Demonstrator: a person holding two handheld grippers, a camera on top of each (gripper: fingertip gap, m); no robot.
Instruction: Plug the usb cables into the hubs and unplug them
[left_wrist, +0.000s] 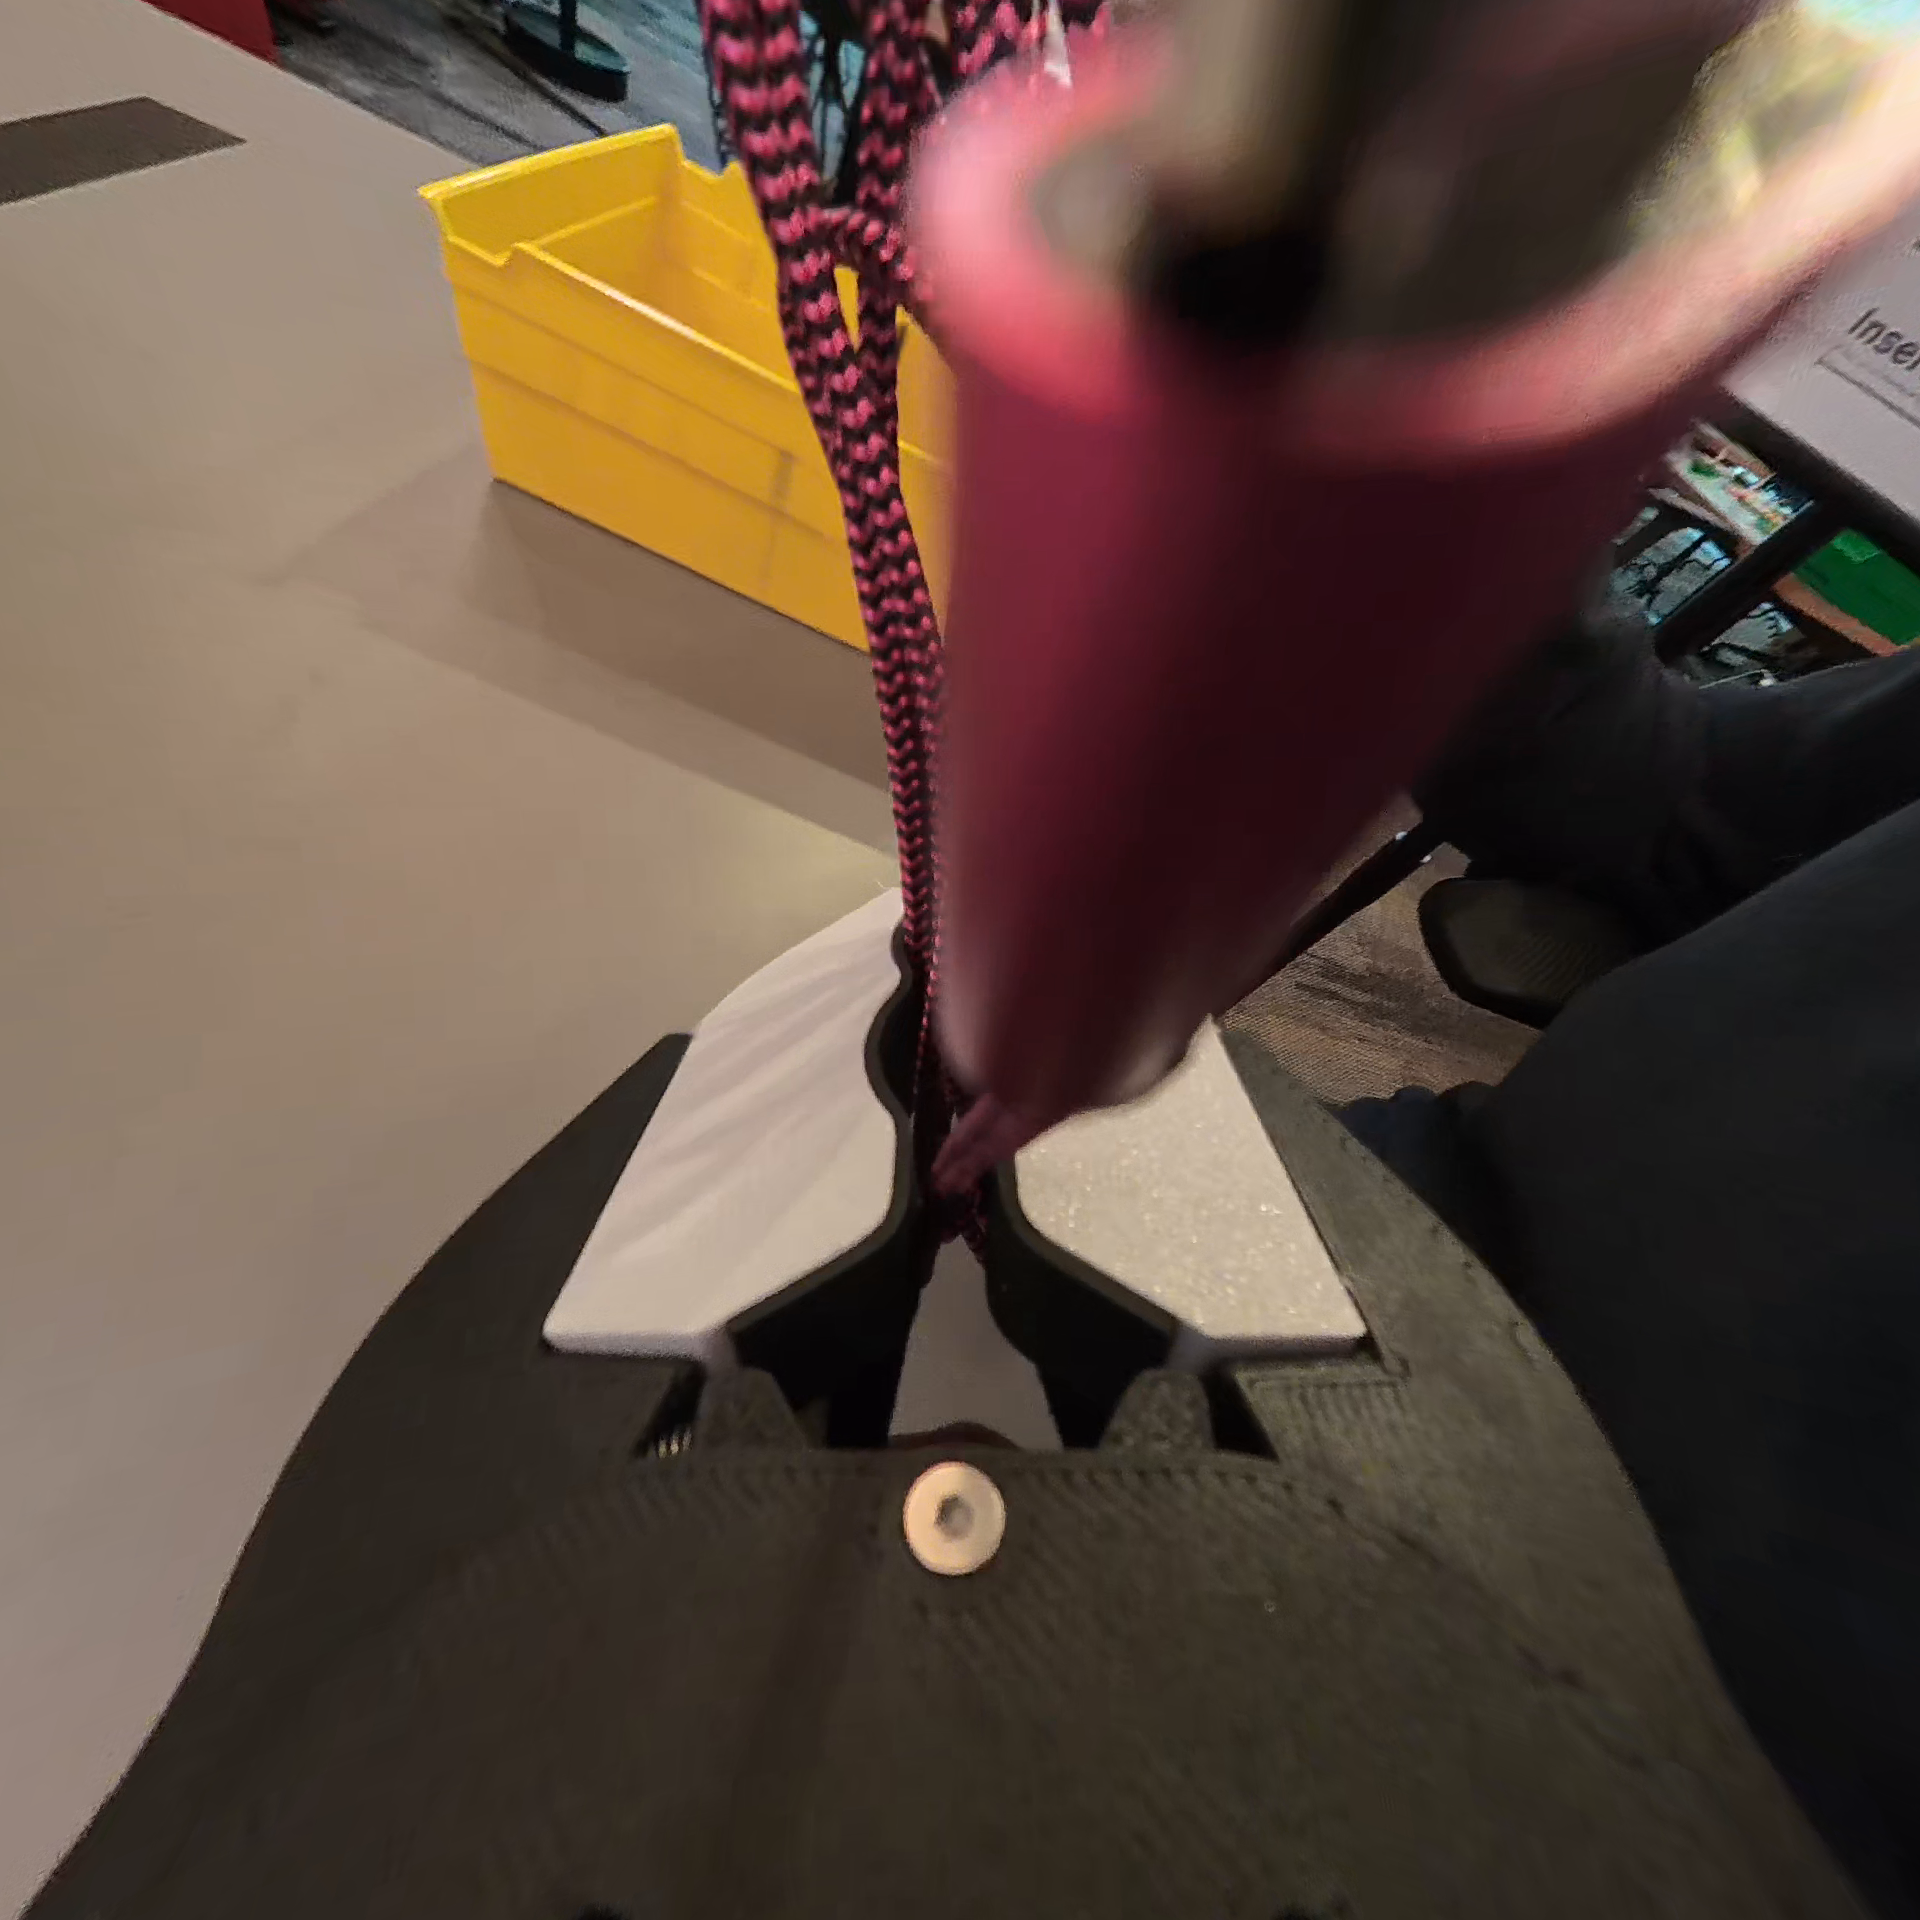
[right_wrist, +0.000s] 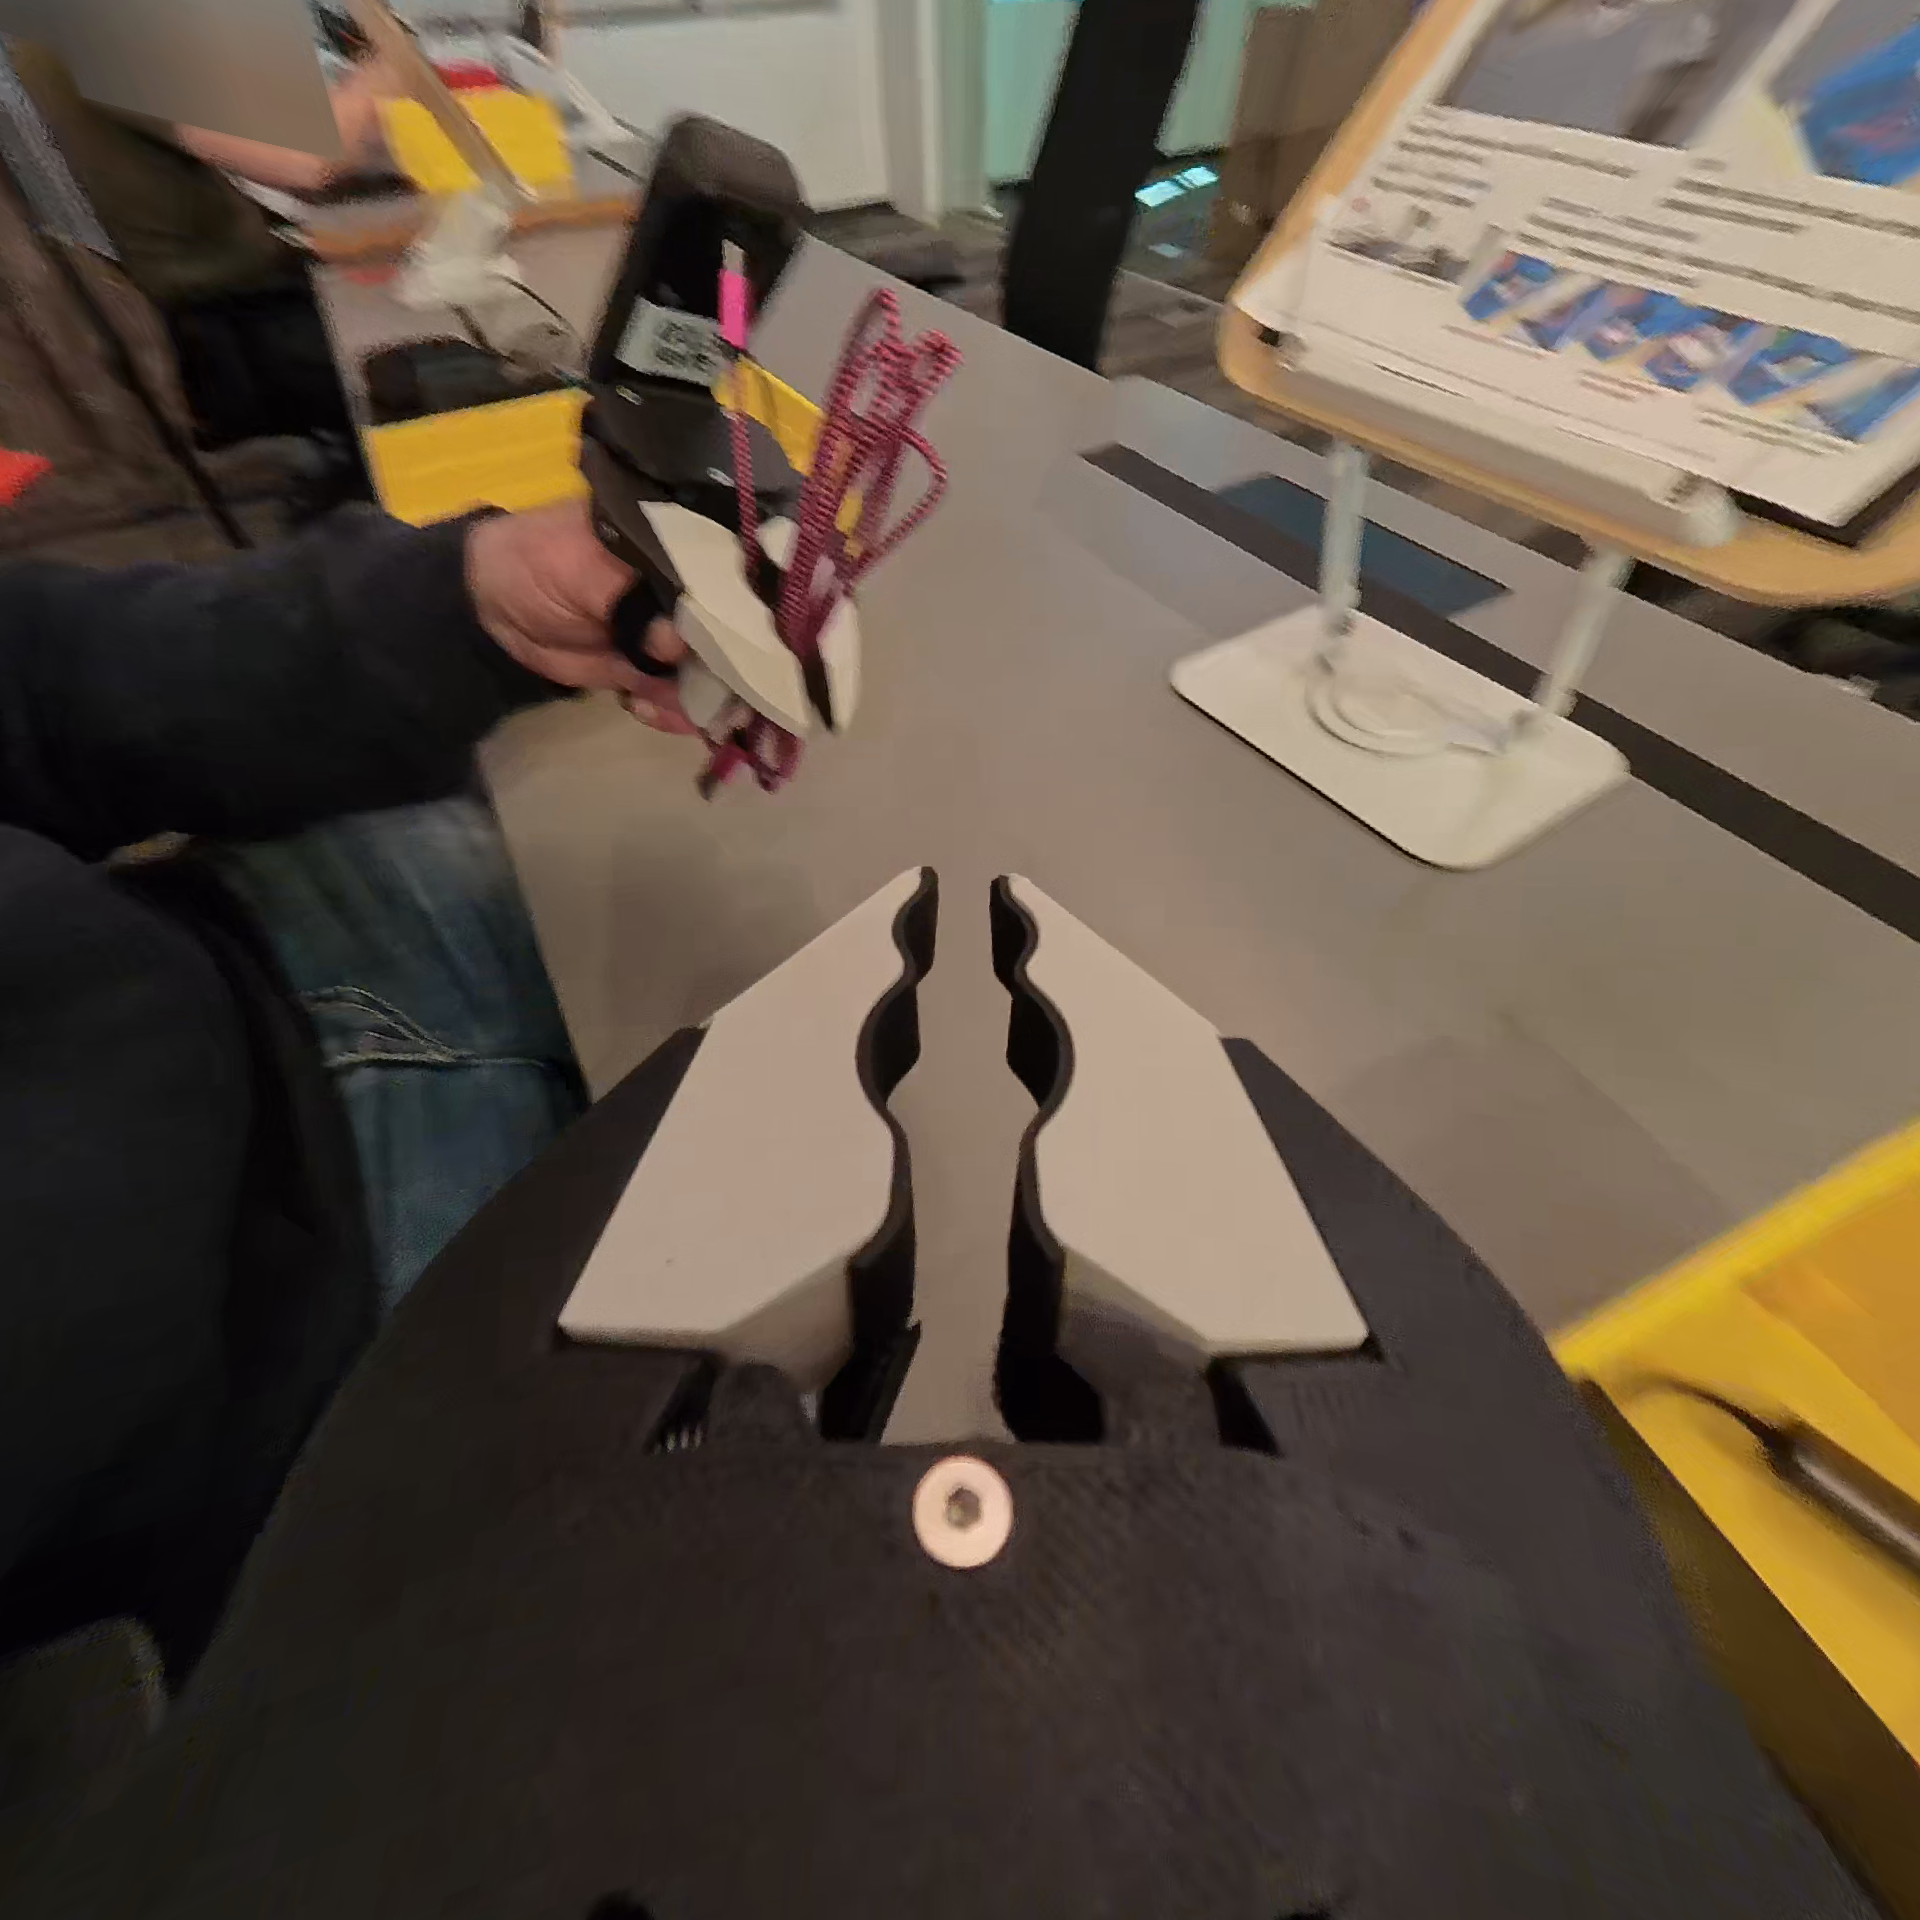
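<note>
Two handheld tongs work above a wide grey tabletop (right_wrist: 1195, 831). A yellow bin (left_wrist: 644, 364) sits on it ahead of the left tongs, and its corner shows at the lower right of the right wrist view. A tilted board of printed pages on a white stand (right_wrist: 1392, 727) sits farther right.

Left tongs (left_wrist: 951, 1164) are clamped on a bundle of pink-and-black braided cable (left_wrist: 894, 623), held up off the tabletop. Seen from the right wrist view, those tongs point downward, loops of cable rise above them and short ends with a plug dangle below. In the left wrist view a blurred, dark pink plug housing (left_wrist: 1195, 675) fills the upper right, very near the lens.

Right tongs (right_wrist: 963, 894) are empty, with a narrow gap between the fingers, hovering over bare tabletop.

No hub is visible in either view. The cable lies forward and to the left of the right tongs, its strands running roughly up and down. The right tongs would likely need to reach up and leftward to take a dangling end.
</note>
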